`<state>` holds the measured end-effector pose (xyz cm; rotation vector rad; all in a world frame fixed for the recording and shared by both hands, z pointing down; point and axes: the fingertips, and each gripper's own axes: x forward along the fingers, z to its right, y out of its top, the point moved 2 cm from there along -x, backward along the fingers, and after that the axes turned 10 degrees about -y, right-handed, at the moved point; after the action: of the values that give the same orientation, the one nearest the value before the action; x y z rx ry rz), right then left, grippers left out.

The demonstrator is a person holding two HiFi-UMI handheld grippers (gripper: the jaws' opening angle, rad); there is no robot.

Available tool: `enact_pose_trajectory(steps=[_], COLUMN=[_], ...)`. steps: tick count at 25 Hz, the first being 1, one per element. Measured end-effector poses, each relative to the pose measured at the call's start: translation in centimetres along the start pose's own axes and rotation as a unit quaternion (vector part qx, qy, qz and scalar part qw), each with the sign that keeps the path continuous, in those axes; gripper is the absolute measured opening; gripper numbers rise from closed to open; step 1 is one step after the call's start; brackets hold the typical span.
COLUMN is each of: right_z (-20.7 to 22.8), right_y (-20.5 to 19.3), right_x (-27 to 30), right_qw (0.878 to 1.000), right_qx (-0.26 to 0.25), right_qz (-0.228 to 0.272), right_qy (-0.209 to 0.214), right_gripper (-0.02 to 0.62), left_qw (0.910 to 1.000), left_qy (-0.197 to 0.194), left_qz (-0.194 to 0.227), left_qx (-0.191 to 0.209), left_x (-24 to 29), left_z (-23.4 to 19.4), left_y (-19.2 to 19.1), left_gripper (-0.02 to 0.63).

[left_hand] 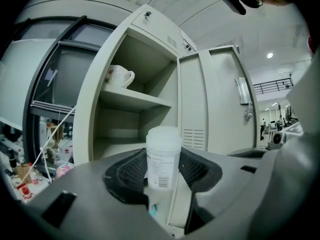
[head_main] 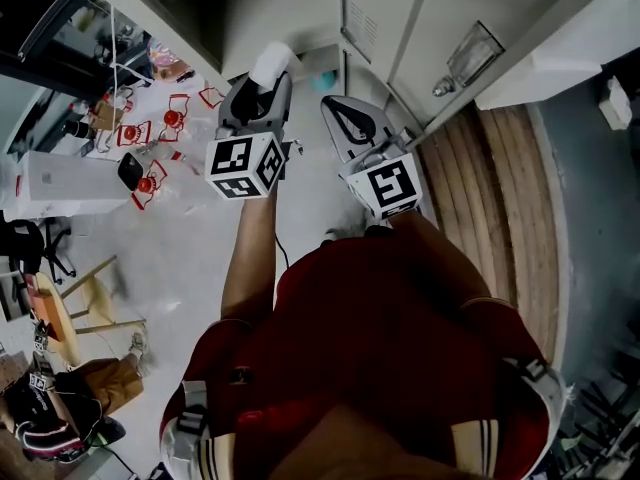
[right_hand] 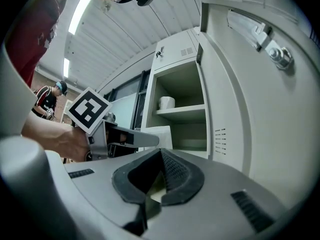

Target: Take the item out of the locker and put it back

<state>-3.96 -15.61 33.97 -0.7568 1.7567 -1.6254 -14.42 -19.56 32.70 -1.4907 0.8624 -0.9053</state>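
My left gripper [left_hand: 163,176] is shut on a white plastic bottle [left_hand: 163,156] with a printed label, held upright between the black ribbed pads. In the head view the bottle [head_main: 270,65] pokes out ahead of the left gripper [head_main: 258,103], just in front of the open locker [head_main: 300,13]. The locker [left_hand: 125,129] shows two bare shelves, and a white mug [left_hand: 118,76] stands on the upper shelf. My right gripper [right_hand: 161,151] is beside the left one, shut with nothing in it, also facing the locker [right_hand: 182,124]. The mug [right_hand: 166,102] shows there too.
The locker's door [left_hand: 220,99] stands swung open to the right, with a metal handle [left_hand: 247,111]. Shut lockers [head_main: 450,28] continue on the right. A table with red items [head_main: 150,138] stands at the left, and a crouching person [head_main: 60,408] is behind on the left.
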Motion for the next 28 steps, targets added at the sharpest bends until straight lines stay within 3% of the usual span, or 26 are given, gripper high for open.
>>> enact_pose_trajectory(steps=[11, 28], right_z=[0.2, 0.6], right_y=[0.7, -0.1], right_x=[1.3, 2.2], right_qw=[1.0, 0.999], right_qx=[-0.008, -0.029], right_qz=[0.008, 0.004], right_qy=[0.004, 0.014], right_gripper=[-0.003, -0.002], left_qw=[0.9999, 0.9966], left_qy=[-0.002, -0.009], left_qz=[-0.011, -0.072], left_qx=[0.009, 0.039], left_x=[4.3, 13.1], left_z=[-1.8, -5.0], left_y=[1.2, 1.1], left_gripper=[0.198, 0.199])
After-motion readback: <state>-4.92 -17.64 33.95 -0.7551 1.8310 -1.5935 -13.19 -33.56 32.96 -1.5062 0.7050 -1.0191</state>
